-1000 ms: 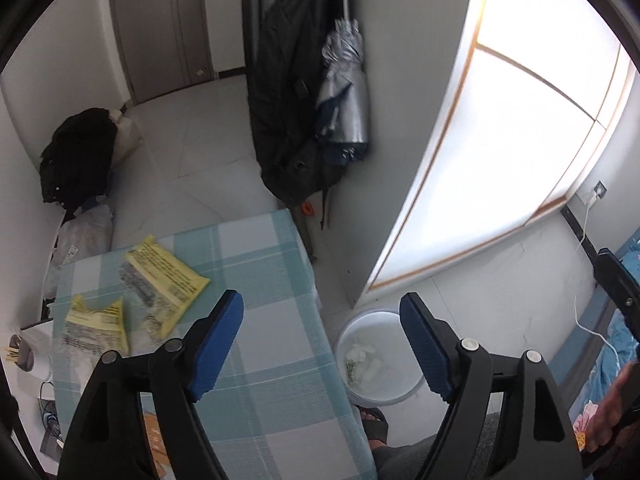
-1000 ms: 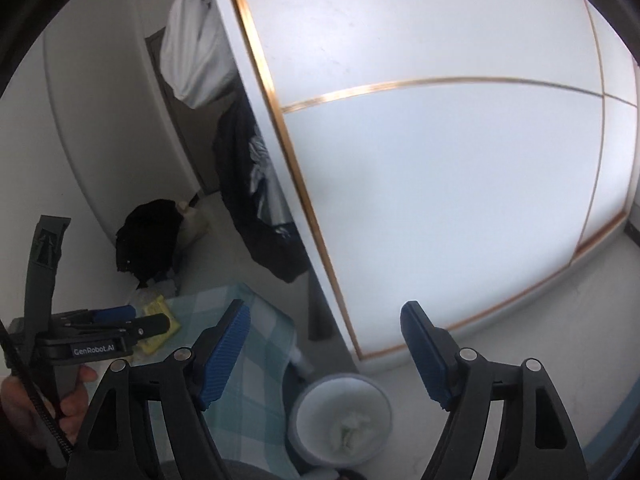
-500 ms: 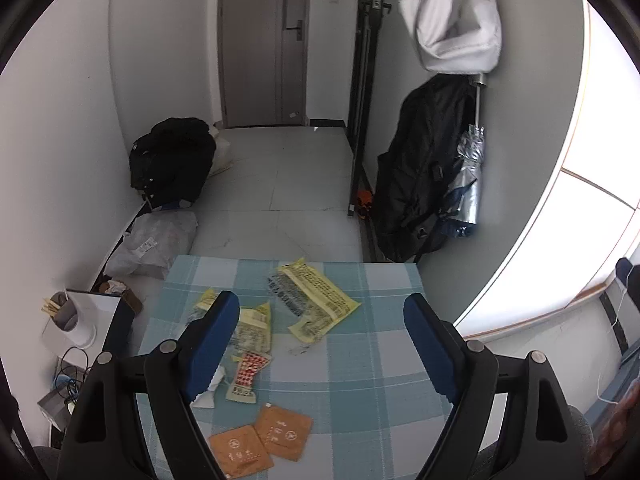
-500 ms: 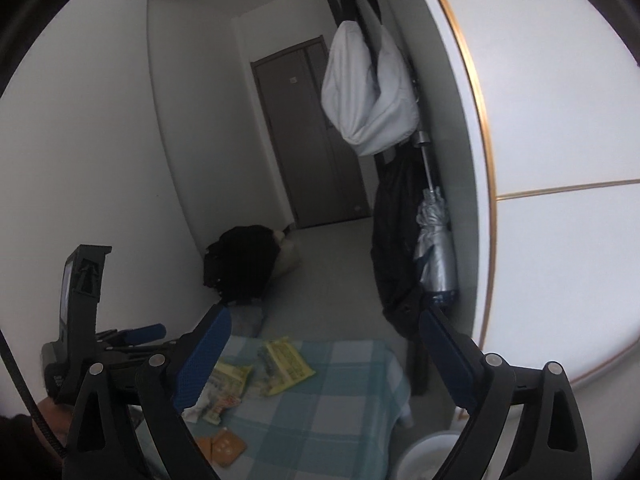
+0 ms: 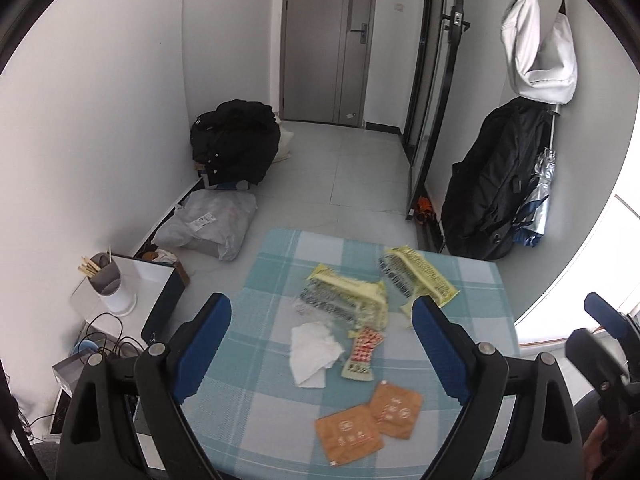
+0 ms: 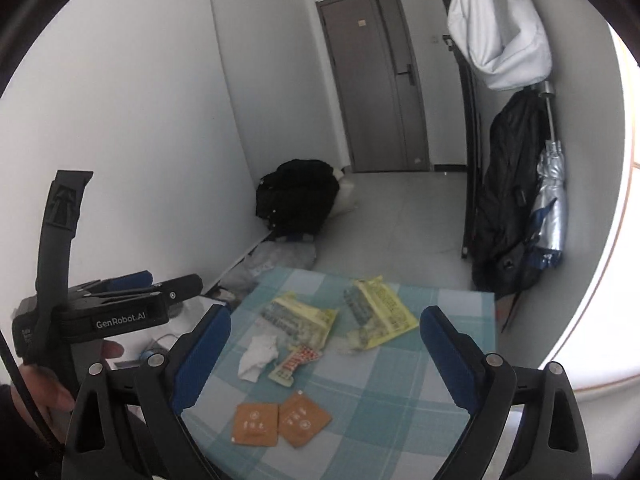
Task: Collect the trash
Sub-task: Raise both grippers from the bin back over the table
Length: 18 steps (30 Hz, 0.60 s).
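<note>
Left wrist view: the left tongs (image 5: 320,336) are hanging spread wide over the table (image 5: 472,280), jaws having just been opening further, nothing between the blue pads. Right wrist view is showing the right tongs (image 6: 324,344) just as released and empty, hovering above the same checked cloth, their jaws too having widened a moment ago. Trash is lying scattered on the table: a crumpled white tissue (image 5: 314,354) sitting just beside a red-patterned wrapper (image 5: 362,354), two orange sachets (image 5: 368,420) overlapping nearer the tongs, and two torn yellow wrappers (image 5: 380,288) farther back, one touching the red-patterned one. Out at the left of the right wrist view, a hand (image 6: 44,388) is gripping the left tool's handle. Beyond the table, a black bag (image 5: 236,148) is slumping against the wall, a grey plastic parcel (image 5: 212,228) is lying on the floor below it, and a dark jacket (image 5: 496,184) and a folded umbrella (image 5: 540,200) are hanging at right.
</note>
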Tool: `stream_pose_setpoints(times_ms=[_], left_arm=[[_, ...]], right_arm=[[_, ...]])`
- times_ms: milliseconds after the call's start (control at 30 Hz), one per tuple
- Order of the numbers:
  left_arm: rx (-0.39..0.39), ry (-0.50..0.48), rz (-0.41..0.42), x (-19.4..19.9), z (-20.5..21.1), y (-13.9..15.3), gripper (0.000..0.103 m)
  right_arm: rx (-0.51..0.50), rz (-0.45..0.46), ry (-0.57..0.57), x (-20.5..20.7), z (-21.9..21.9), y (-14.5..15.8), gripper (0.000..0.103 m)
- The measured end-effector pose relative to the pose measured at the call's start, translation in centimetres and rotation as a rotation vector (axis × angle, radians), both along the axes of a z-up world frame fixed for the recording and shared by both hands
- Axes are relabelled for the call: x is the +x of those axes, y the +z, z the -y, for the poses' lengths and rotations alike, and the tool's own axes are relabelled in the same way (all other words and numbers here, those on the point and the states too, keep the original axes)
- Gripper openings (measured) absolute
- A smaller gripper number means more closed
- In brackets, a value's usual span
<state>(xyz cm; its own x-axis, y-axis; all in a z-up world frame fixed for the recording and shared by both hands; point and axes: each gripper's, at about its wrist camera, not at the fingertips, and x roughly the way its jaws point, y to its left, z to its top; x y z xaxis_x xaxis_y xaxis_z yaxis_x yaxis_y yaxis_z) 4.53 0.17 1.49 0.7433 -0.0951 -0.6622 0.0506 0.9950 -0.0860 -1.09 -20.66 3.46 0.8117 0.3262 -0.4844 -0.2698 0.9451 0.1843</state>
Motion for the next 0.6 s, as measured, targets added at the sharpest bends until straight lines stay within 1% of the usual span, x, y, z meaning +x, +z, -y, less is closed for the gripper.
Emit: stream_pose_setpoints(times_ms=[100, 167, 267, 333, 467, 600], left_arm=[[-0.044, -0.016, -0.027, 0.0, -1.9, -1.2, 0.09], [-0.057, -0.016, -0.058, 0.3, -2.9, -2.3, 0.09], [-0.076, -0.006, -0.1, 0.7, -4.0, -3.9, 0.09], [-0.098, -0.005, -0.124, 0.9, -4.5, -4.8, 0.09], [-0.113, -0.015, -0.15, 1.5, -5.1, -5.6, 0.09], [-0.152, -0.018, -0.173, 1.9, -5.9, -6.2, 0.09]], right_arm=[[-0.037, -0.043, 0.013, 0.6, -1.7, -1.7, 0.096], [-0.072, -0.079, 0.028, 1.2, -3.0, -3.2, 0.096], [-0.143, -0.112, 0.04, 1.6, -4.1, -5.0, 0.096], [-0.169, -0.134, 0.051, 1.7, -4.4, -5.9, 0.096], [-0.197, -0.199, 0.073, 2.3, -5.0, -8.0, 0.096], [-0.234, -0.254, 0.09, 2.9, -5.8, -9.6, 0.096]])
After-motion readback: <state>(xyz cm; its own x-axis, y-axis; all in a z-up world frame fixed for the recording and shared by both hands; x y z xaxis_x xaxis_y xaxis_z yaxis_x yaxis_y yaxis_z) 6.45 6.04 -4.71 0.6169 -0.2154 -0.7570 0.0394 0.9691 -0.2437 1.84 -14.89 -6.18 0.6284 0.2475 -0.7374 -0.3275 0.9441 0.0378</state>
